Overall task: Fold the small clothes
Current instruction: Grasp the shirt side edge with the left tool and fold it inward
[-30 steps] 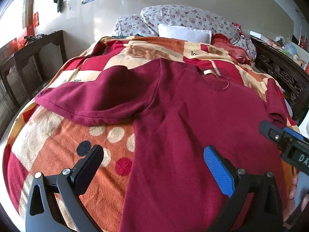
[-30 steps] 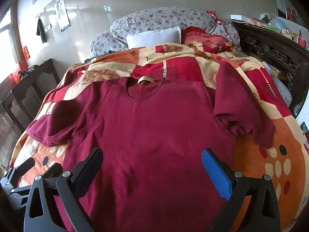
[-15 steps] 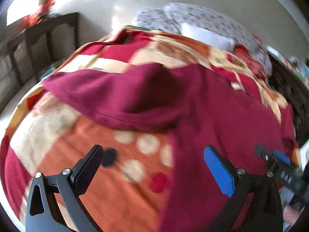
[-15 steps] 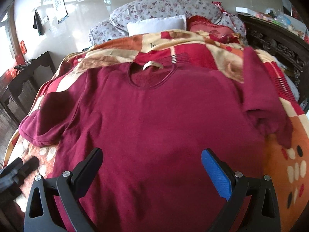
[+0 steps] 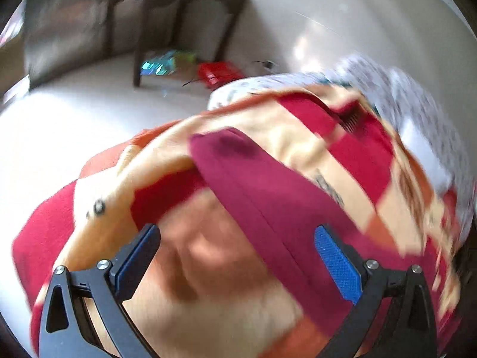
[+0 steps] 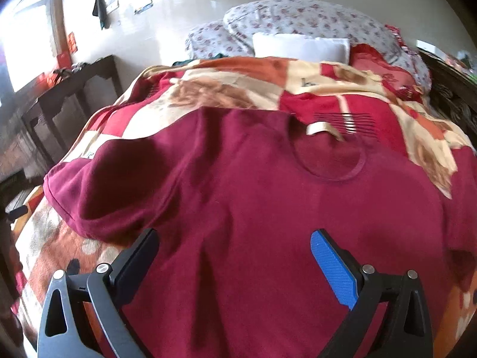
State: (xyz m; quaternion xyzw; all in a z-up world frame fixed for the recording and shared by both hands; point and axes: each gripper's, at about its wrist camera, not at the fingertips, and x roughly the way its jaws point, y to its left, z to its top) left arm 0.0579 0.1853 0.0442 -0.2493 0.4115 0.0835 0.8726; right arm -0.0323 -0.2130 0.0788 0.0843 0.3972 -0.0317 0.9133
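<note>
A dark red T-shirt (image 6: 268, 197) lies spread flat on the patterned blanket (image 6: 238, 83), collar (image 6: 328, 161) toward the pillows. Its left sleeve (image 6: 98, 185) lies out to the left. My right gripper (image 6: 234, 256) is open and empty, low over the shirt's body. In the blurred left wrist view, my left gripper (image 5: 235, 253) is open and empty over the blanket, with the left sleeve's hem (image 5: 262, 197) running between its fingers and just ahead of them.
Floral pillows (image 6: 298, 21) and a white pillow (image 6: 301, 46) lie at the bed's head. A dark wooden table (image 6: 74, 89) stands left of the bed; it also shows in the left wrist view (image 5: 179, 15). The floor (image 5: 74, 119) lies beyond the bed's left edge.
My left gripper has swung left, from over the shirt's body to the left sleeve near the bed's edge. My right gripper has shifted left and closer over the shirt. Both stay open.
</note>
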